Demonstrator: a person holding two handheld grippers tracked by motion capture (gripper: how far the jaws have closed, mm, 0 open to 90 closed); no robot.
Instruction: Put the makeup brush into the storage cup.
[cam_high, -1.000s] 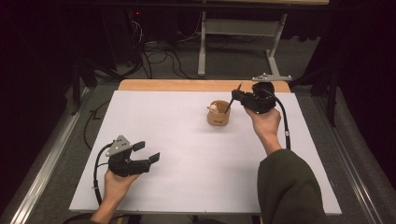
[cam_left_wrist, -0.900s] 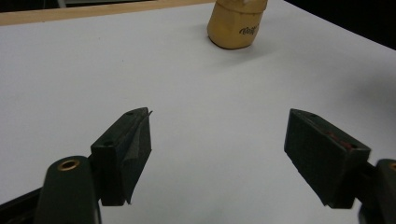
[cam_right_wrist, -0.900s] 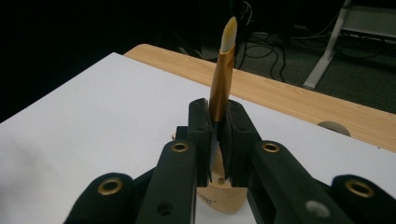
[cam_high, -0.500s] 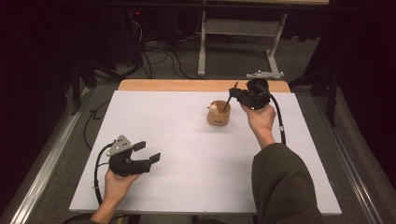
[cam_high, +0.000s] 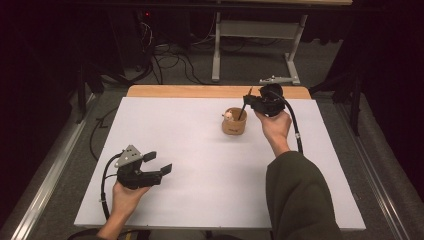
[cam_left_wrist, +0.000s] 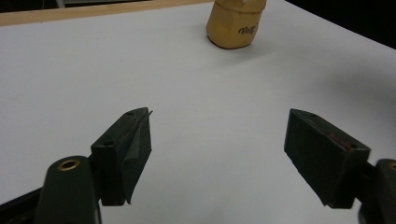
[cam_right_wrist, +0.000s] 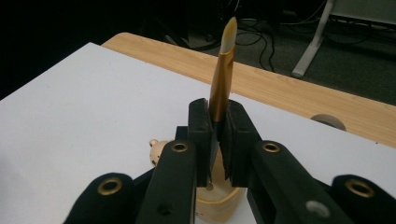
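A small wooden cup (cam_high: 234, 122) stands on the white table top (cam_high: 190, 140), right of centre toward the back. My right gripper (cam_high: 249, 101) hovers just above and right of the cup, shut on a brush (cam_right_wrist: 223, 70) with a gold ferrule and a pale tip. The brush (cam_high: 244, 106) slants down into the cup (cam_right_wrist: 219, 205), where a small pale knob (cam_right_wrist: 156, 148) also sticks up. At the front left, my left gripper (cam_high: 159, 162) rests low over the table, open with nothing between its fingers (cam_left_wrist: 126, 149). It faces the cup (cam_left_wrist: 233, 25).
A bare wooden strip (cam_high: 200, 91) runs along the table's far edge. Behind it on the floor stand a metal frame's legs (cam_high: 216, 55) and loose cables (cam_high: 170, 55). A metal rail (cam_high: 55, 165) borders the left side.
The right gripper with the brush has shifted a little left and down toward the cup. The left gripper has kept still.
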